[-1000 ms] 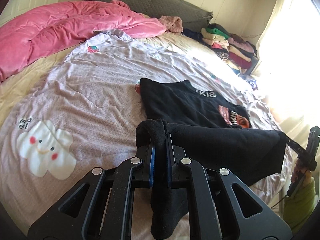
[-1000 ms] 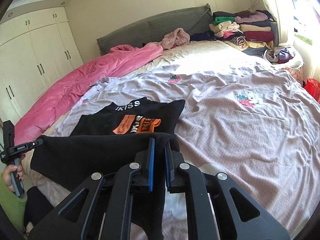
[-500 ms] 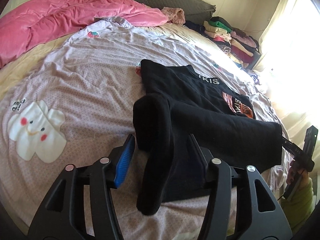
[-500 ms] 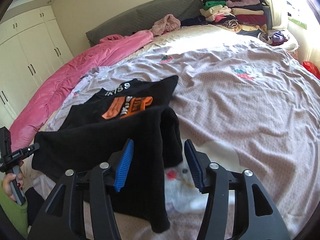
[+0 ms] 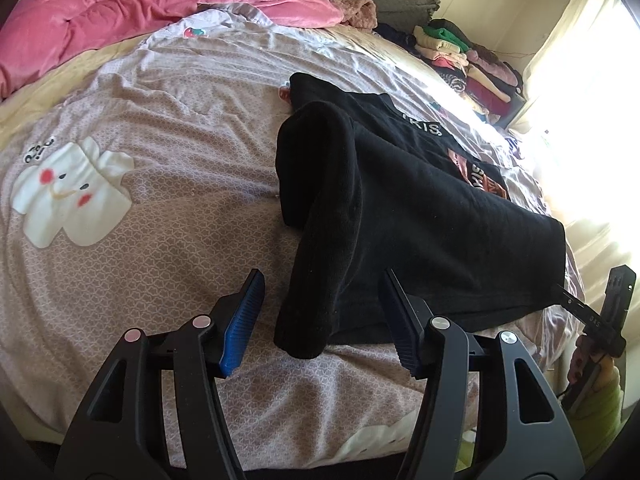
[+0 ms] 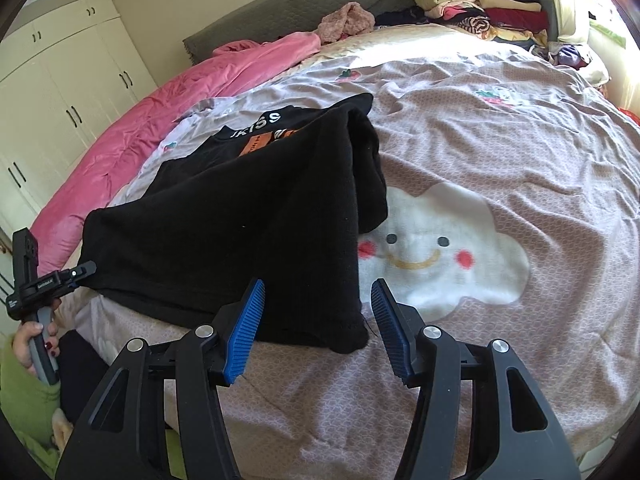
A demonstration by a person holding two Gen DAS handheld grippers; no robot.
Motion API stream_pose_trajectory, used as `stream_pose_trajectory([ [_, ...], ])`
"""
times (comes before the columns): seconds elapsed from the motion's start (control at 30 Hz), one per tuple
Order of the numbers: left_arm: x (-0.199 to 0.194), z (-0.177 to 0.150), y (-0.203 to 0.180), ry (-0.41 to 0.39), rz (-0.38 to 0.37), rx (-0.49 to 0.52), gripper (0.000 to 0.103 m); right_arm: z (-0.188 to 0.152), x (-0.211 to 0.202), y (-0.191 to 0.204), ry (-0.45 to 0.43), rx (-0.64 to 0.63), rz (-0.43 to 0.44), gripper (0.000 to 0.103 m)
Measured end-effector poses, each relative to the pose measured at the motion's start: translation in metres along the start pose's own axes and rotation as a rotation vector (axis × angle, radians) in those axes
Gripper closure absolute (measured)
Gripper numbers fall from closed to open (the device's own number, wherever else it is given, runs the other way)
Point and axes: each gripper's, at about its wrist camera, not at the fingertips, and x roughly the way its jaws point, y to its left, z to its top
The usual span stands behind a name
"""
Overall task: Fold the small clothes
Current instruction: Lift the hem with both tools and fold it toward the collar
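Note:
A black sweatshirt (image 5: 420,216) with white letters and an orange patch lies on the bed, its lower half folded up over the chest. One sleeve end (image 5: 308,320) lies between my left gripper's (image 5: 322,312) open blue pads. In the right wrist view the sweatshirt (image 6: 240,232) lies left of centre, and its other sleeve end (image 6: 344,332) rests between my right gripper's (image 6: 318,320) open pads. Neither gripper holds cloth. The other gripper shows at each view's edge: the right one (image 5: 592,320), the left one (image 6: 44,280).
The bed has a mauve patterned cover (image 5: 160,128) with a white cloud face (image 6: 436,248). A pink duvet (image 5: 140,4) lies at the head. A stack of folded clothes (image 6: 488,8) sits at the far corner by the window. White wardrobes (image 6: 60,92) stand beside the bed.
Both grippers were shut on the sweatshirt's sleeves, then opened and let them drop onto the bed. Both have pulled back a little, and the fold lies flat.

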Motion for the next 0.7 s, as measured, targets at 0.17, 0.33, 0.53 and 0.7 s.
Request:
stream_pose_trajectory([
  [0.17,0.002,-0.001,-0.003,0.005,-0.015,0.015,0.096,0.002,0.01,-0.001,0.02,0.013,0.009,0.087],
  [0.33,-0.005,0.001,-0.015,-0.021,-0.041,0.045,0.098,0.003,0.006,-0.001,-0.005,0.011,0.015,0.093],
  [0.53,-0.022,0.026,-0.027,-0.095,-0.062,0.068,0.099,0.023,-0.011,0.0,-0.083,0.002,0.036,0.094],
  [0.7,-0.028,0.052,-0.035,-0.134,-0.062,0.083,0.099,0.053,-0.023,0.004,-0.159,-0.014,0.043,0.094],
])
